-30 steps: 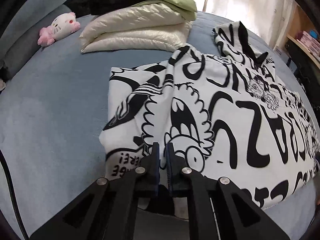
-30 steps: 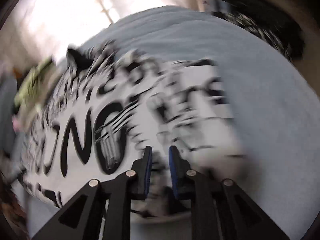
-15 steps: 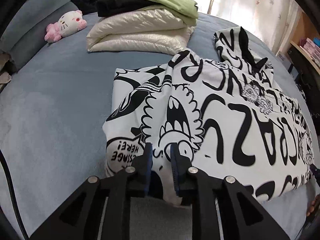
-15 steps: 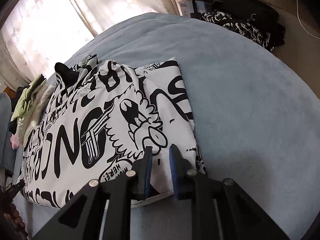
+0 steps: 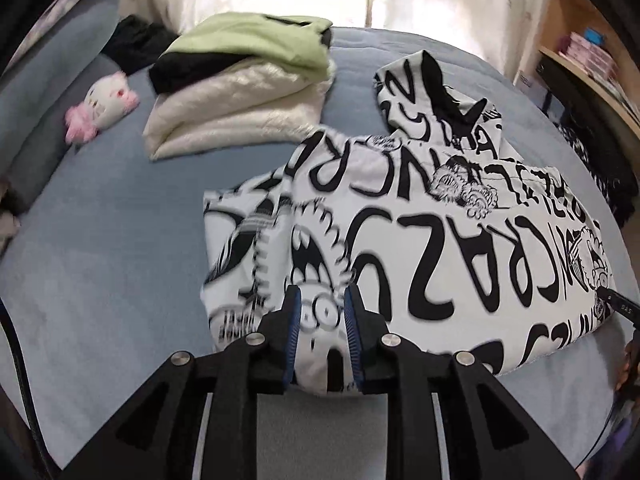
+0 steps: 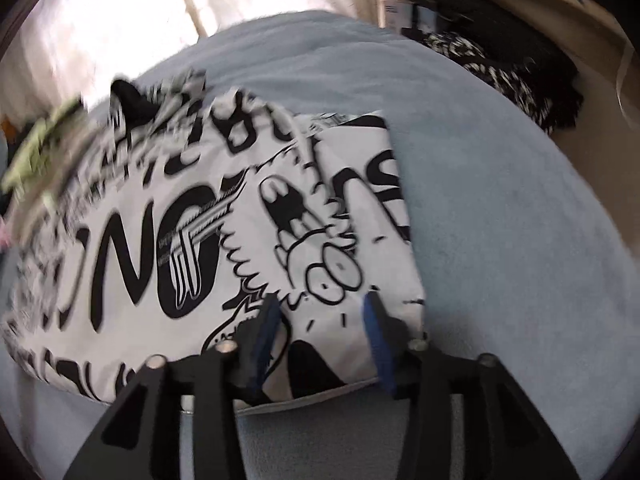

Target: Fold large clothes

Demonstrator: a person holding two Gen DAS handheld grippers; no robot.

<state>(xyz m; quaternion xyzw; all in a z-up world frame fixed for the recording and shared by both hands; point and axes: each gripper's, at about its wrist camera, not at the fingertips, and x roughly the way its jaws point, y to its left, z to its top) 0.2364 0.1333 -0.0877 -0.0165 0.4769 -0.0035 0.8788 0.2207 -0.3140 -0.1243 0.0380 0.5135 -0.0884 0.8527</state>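
A white hoodie with black cartoon print (image 5: 420, 240) lies folded on the blue bed (image 5: 100, 260), hood at the far end. My left gripper (image 5: 319, 312) is open over its near left corner, the fabric lying loose between the fingers. The hoodie also shows in the right wrist view (image 6: 208, 240). My right gripper (image 6: 320, 316) is open wide over the near right corner of the hoodie, not holding it. The right wrist view is blurred by motion.
A stack of folded clothes, cream, black and green (image 5: 244, 80), sits at the far left of the bed, with a pink and white plush toy (image 5: 104, 108) beside it. Dark clothes (image 6: 500, 64) lie off the bed's right side. A shelf (image 5: 592, 64) stands at the far right.
Both grippers have opened and let go of the hoodie's near edge, which now lies flat on the bed. The right gripper opened wider than the left.
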